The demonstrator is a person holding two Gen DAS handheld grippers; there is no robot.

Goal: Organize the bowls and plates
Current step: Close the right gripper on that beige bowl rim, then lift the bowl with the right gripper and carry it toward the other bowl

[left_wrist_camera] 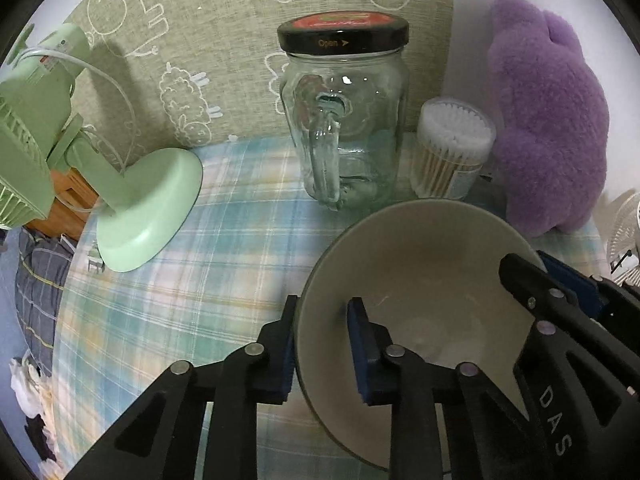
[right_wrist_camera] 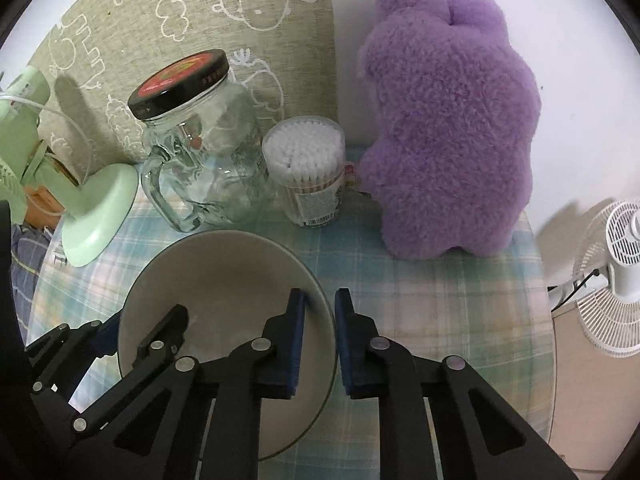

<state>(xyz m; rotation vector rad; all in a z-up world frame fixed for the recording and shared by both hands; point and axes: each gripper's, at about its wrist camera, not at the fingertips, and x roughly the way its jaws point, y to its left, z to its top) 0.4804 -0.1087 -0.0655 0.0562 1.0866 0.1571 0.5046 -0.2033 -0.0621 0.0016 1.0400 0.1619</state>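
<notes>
A grey-beige bowl (left_wrist_camera: 420,272) (right_wrist_camera: 224,280) sits low over the plaid-covered round table (left_wrist_camera: 180,280) (right_wrist_camera: 420,300); I cannot tell whether it rests on the cloth. My left gripper (left_wrist_camera: 324,304) is shut on the bowl's left rim, one blue pad inside and one outside. On the opposite rim, my right gripper (right_wrist_camera: 320,296) pinches the wall the same way. Each gripper shows in the other's view: the right gripper (left_wrist_camera: 528,264) at the bowl's far right edge, the left gripper (right_wrist_camera: 140,320) at its left edge. The bowl is empty.
Behind the bowl stand a glass handled jar with a black lid (left_wrist_camera: 344,120) (right_wrist_camera: 200,152), a tub of cotton swabs (left_wrist_camera: 452,148) (right_wrist_camera: 308,168) and a purple plush toy (left_wrist_camera: 548,120) (right_wrist_camera: 448,120). A green desk fan (left_wrist_camera: 148,208) (right_wrist_camera: 96,216) sits left. A white fan (right_wrist_camera: 616,280) stands off the table, right.
</notes>
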